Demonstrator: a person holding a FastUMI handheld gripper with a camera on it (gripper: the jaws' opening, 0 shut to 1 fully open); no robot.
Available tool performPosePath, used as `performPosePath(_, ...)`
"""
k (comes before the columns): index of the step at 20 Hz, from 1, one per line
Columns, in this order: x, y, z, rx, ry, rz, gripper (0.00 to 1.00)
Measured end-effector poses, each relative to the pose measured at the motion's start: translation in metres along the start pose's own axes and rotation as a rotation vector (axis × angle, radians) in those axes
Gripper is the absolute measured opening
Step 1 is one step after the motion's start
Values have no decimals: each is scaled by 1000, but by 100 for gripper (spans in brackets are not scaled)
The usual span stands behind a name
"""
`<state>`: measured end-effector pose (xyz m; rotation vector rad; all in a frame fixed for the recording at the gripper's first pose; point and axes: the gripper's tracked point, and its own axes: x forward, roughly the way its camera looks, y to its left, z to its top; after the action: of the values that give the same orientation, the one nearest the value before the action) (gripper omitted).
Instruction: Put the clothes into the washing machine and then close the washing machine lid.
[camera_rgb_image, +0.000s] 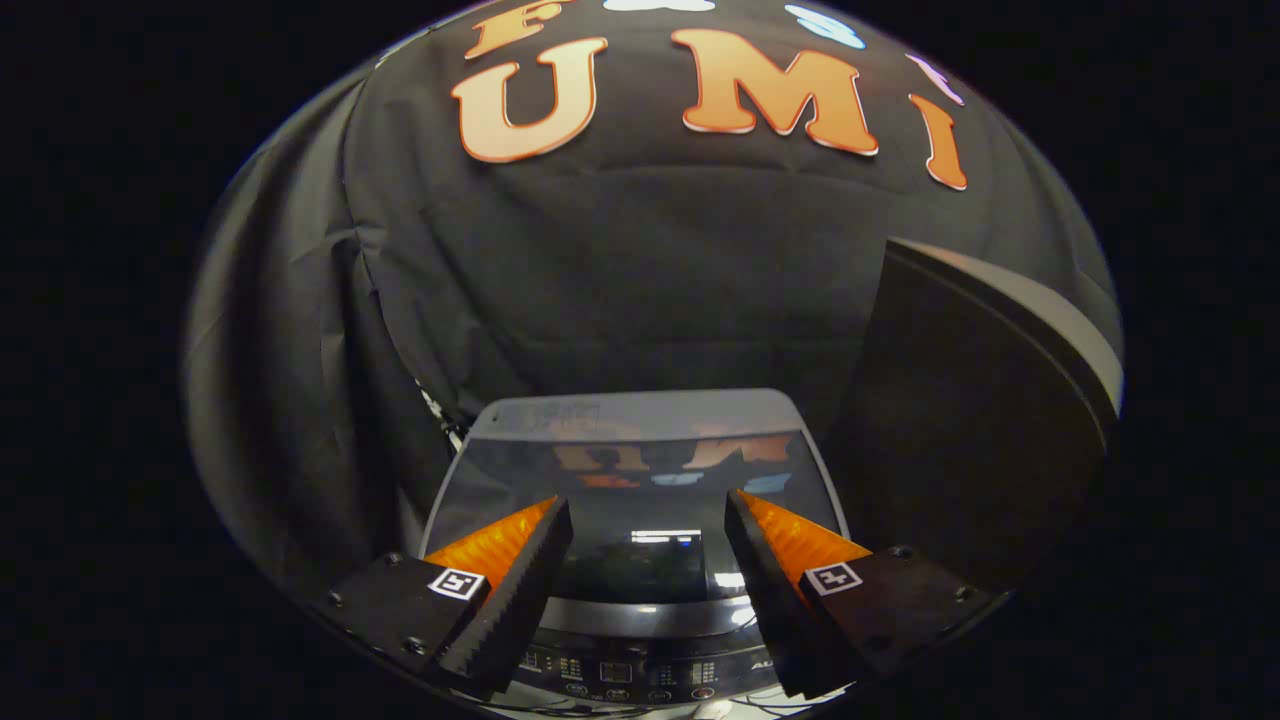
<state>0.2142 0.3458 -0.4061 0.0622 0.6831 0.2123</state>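
Hovering above the washing machine (640, 600), with its glass lid (640, 480) lying flat and shut, mirroring the booth wall; control panel (640, 680) sitting nearest, under the fingers. Judging the task to be either at its very start or already finished, since no clothes are showing anywhere. If starting, needing first to lift that lid by its near edge, then fetching the clothes. Holding the gripper (648, 555) wide apart, gripping nothing, touching nothing. Looming just right of the machine, a dark curved object (960, 400), too unclear to name
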Motion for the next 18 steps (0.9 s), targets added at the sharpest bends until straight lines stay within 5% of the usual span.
performPosePath(8, -61, -8, 53, 26, -85, 29, 100)
performPosePath(18, -258, -82, 194, -6, -400, -50, 98)
